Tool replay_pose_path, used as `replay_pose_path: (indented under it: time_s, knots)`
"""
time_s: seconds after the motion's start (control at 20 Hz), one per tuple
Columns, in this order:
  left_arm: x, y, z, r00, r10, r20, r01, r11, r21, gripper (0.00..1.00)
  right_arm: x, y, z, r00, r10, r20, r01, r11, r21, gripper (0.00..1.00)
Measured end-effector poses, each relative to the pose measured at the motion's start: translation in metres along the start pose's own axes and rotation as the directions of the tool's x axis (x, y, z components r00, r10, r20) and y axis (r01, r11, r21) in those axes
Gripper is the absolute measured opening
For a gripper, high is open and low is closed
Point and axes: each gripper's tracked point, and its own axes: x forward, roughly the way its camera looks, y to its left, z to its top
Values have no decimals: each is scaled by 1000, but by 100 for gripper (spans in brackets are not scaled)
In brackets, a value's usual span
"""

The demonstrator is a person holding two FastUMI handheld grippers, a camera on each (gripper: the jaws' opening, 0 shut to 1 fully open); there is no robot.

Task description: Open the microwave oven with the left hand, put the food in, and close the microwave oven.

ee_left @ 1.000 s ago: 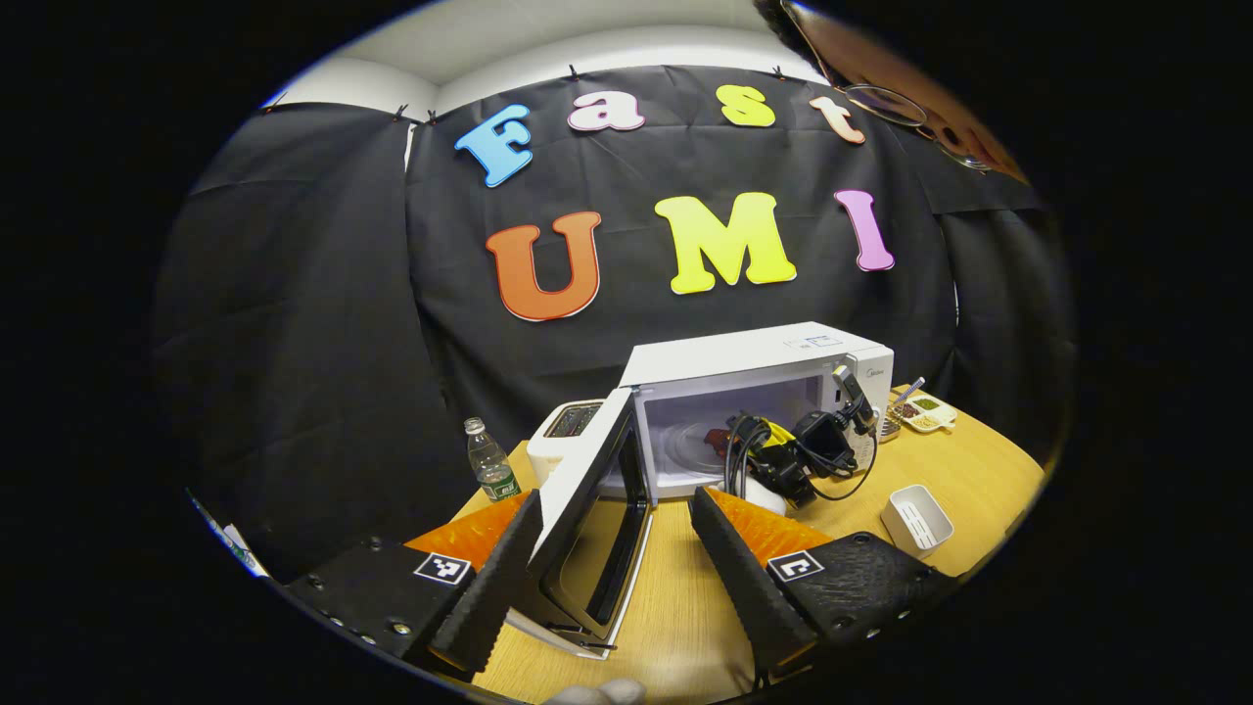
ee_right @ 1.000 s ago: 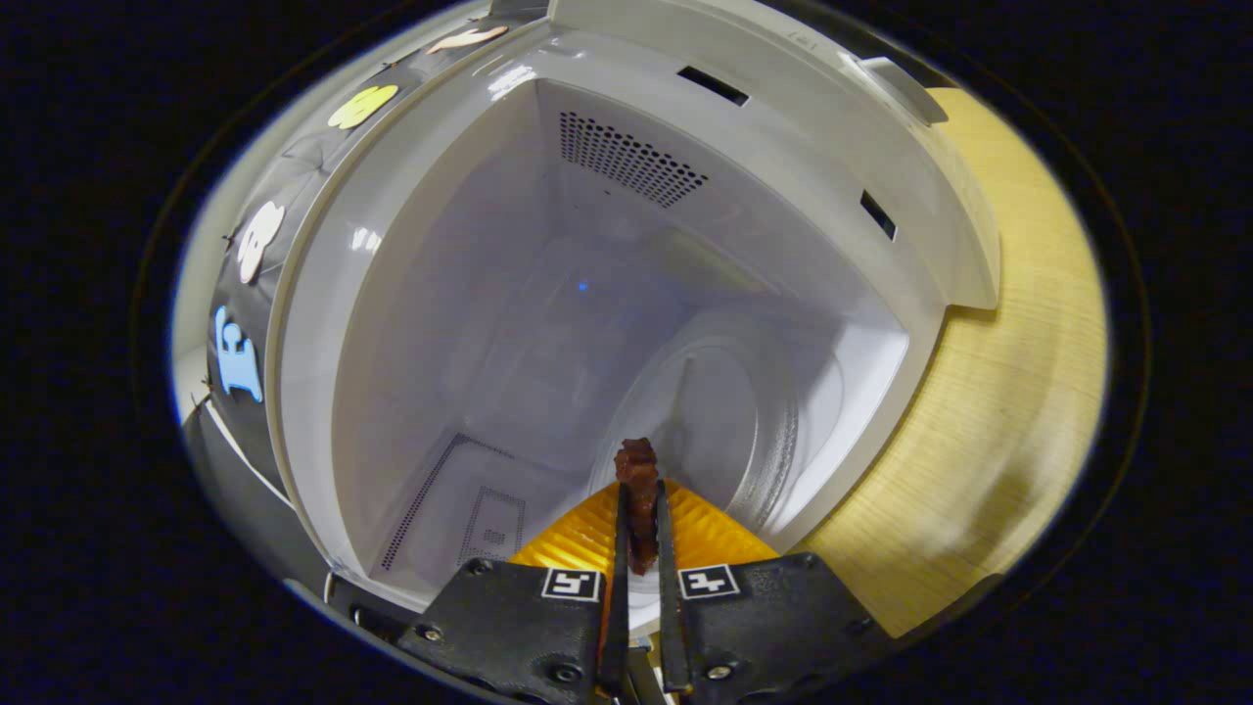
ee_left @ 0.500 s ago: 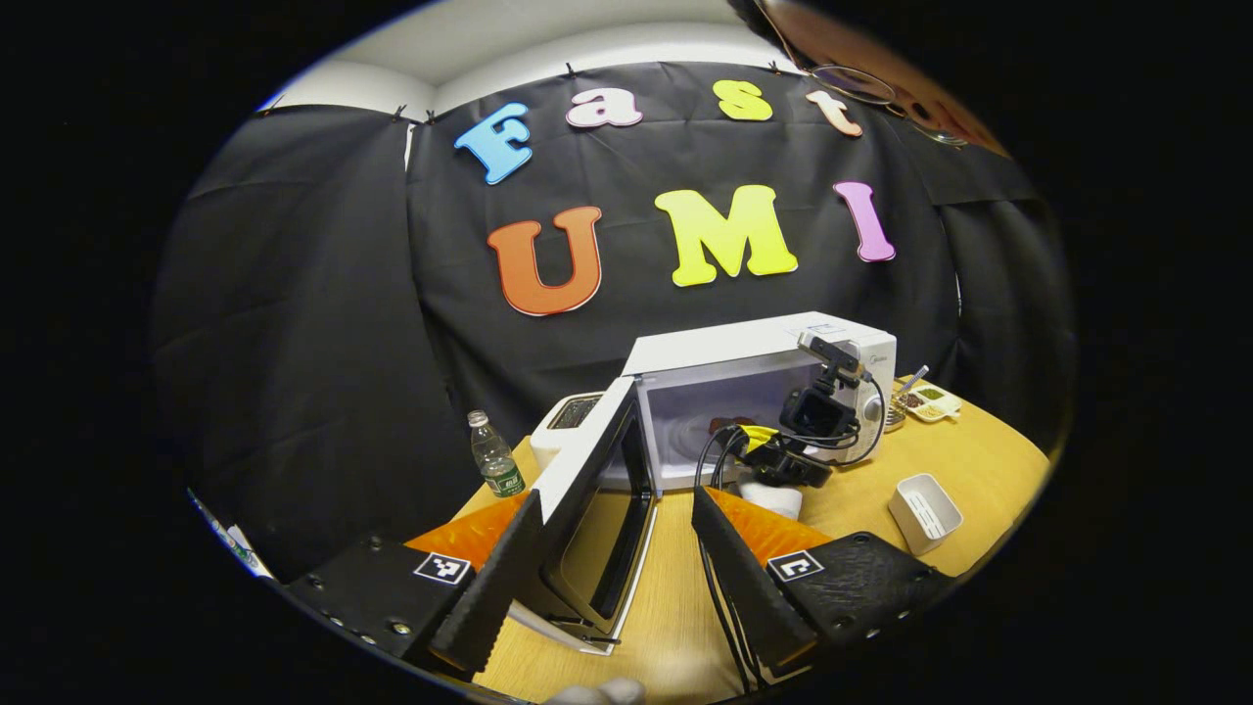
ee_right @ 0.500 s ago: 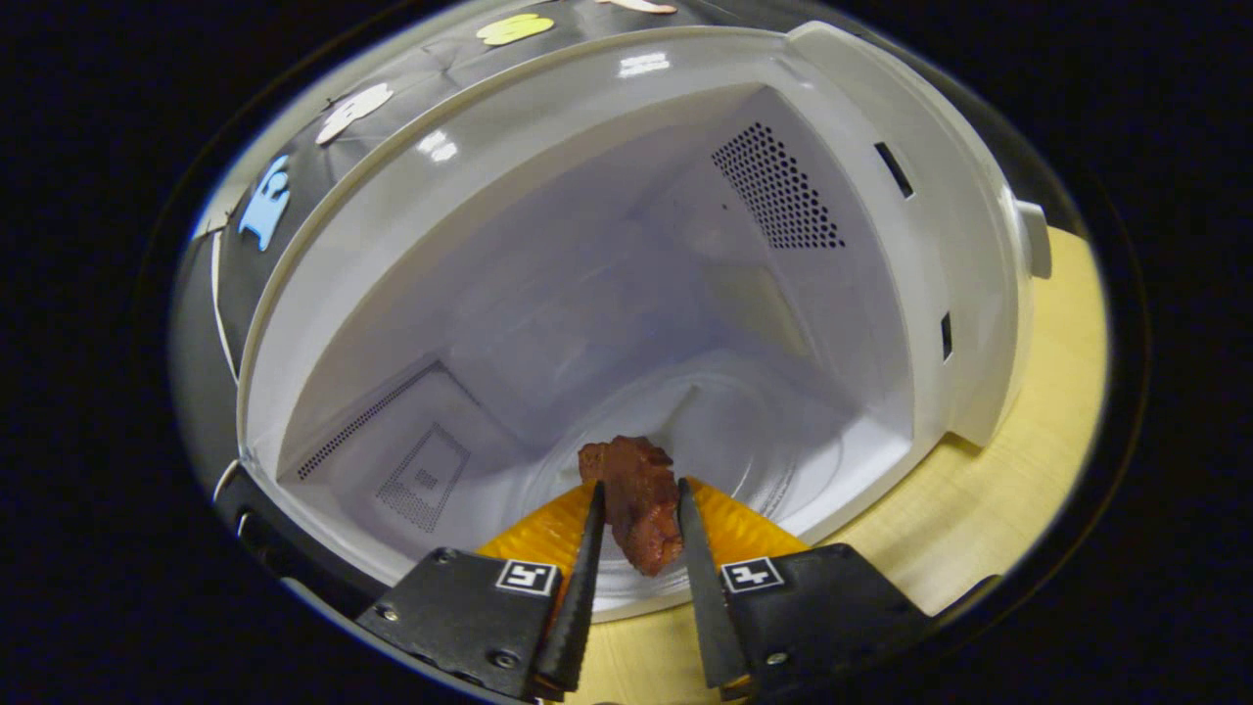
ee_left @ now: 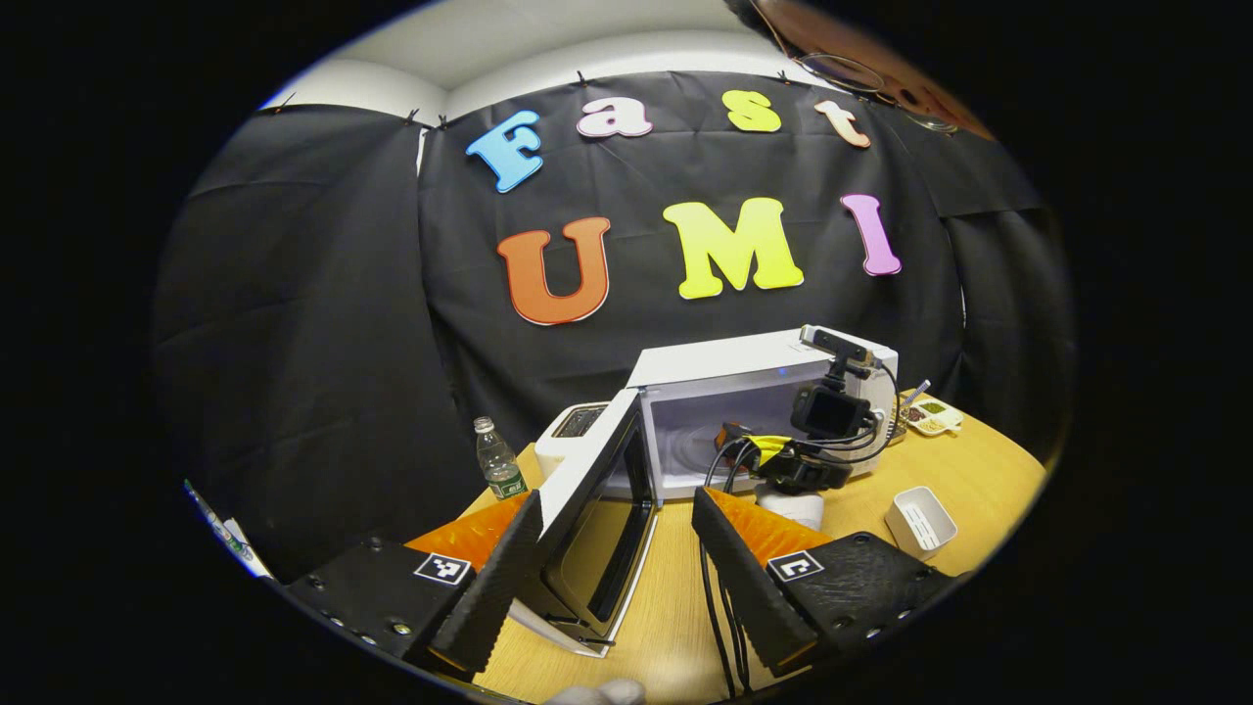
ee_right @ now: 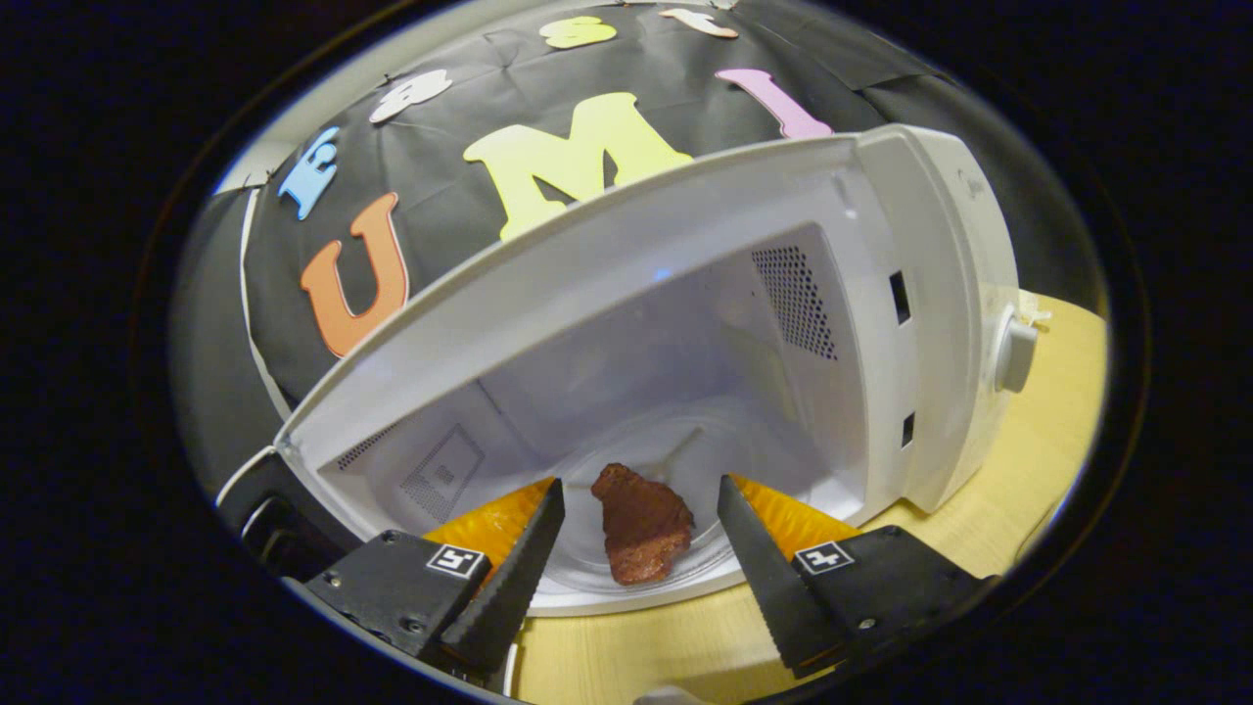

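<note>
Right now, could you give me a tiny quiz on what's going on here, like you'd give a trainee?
1. True or false: the microwave door is shut.
2. Where is the piece of meat? A) gripped in the right claw; B) lying on the glass plate inside the microwave; C) on the table.
3. Fill in: both the right claw and the left claw stand ____.

Key:
1. False: the door hangs wide open.
2. B: the meat lies on the plate, with a gap to each finger of the right claw.
3. Open.
</note>
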Motion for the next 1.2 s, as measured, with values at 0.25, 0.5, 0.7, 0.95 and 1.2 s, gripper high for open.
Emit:
replay_pose_path:
  time_s: [0.25,0.5,0.7,0.95,1.2]
  knots:
    - [-1,12,19,999,27,26,-26,999,-44,94,-59,-5,33,998,28,-49,-32,996,-77,100]
    - [-7,19,42,999,22,46,-20,999,-47,94,-127,-31,89,996,58,-61,-72,963,-259,91]
    - [-12,31,50,998,33,54,-31,999,-39,94,-187,-60,136,994,68,-83,-94,921,-377,92]
    - [-18,73,44,995,90,39,-87,994,-62,94,-276,-76,187,990,123,-62,-138,879,-457,92]
    - [-17,100,43,991,126,40,-123,990,-75,94,-333,-102,223,996,91,-16,-89,890,-447,92]
